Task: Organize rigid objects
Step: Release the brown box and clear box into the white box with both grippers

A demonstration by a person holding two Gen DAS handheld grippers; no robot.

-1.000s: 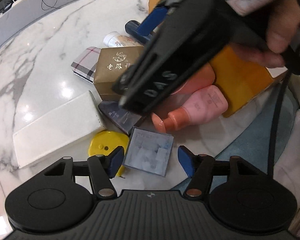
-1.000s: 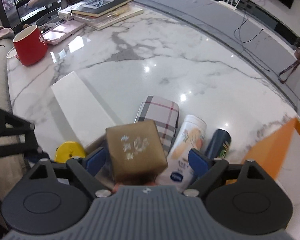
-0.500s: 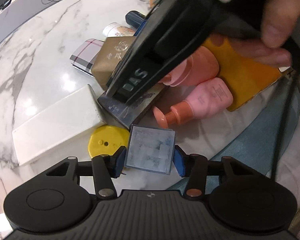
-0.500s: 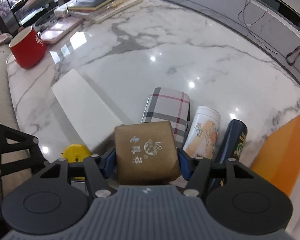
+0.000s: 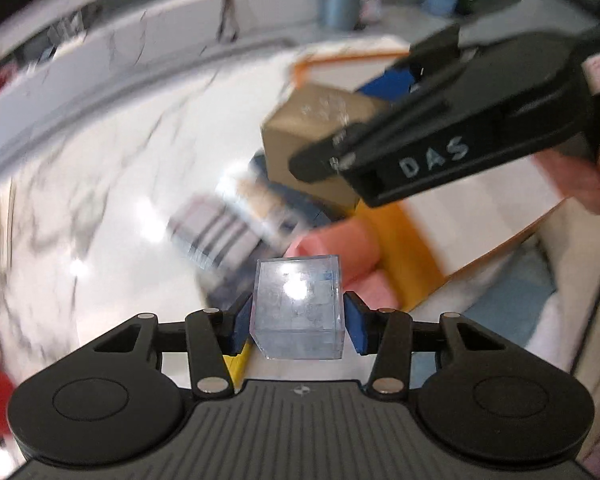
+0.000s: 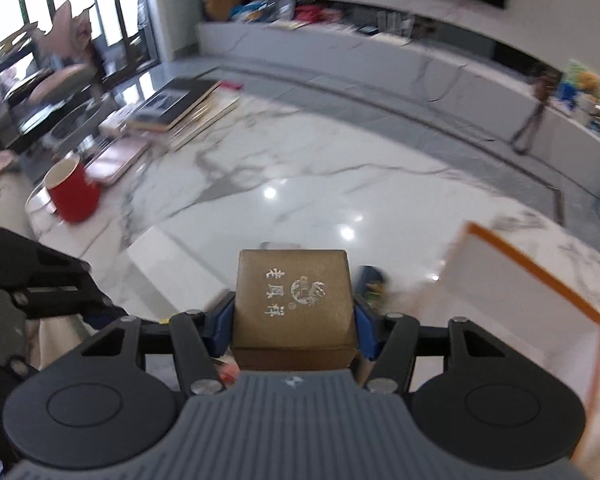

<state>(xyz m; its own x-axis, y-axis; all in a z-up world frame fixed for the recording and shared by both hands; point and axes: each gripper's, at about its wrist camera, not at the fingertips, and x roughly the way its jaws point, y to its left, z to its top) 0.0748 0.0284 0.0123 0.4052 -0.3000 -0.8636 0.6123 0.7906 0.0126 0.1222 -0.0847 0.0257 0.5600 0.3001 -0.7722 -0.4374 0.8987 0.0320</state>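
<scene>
The white grey-veined marble tabletop point(image 6: 300, 168) filled both views. At its right end stood an orange-edged cardboard box with a white inside point(image 6: 520, 280); in the left wrist view it lay behind the right gripper. A flat white rectangular box point(image 6: 172, 264) lay on the marble left of centre, and a red ceramic mug point(image 6: 73, 192) stood at the far left, near a stack of books point(image 6: 184, 108).

The right gripper point(image 6: 294, 320) held a gold-brown square cardboard box with printed characters point(image 6: 294, 300) above the table, both blue pads flat against its sides. The left gripper point(image 5: 298, 322) was closing its jaws on a small clear plastic cube-shaped box point(image 5: 298, 308), which it carried clear of the table with both pads against it.

Below, blurred, lay a plaid-patterned case point(image 5: 216, 236) and 2 pink plastic bottles point(image 5: 340, 256).
</scene>
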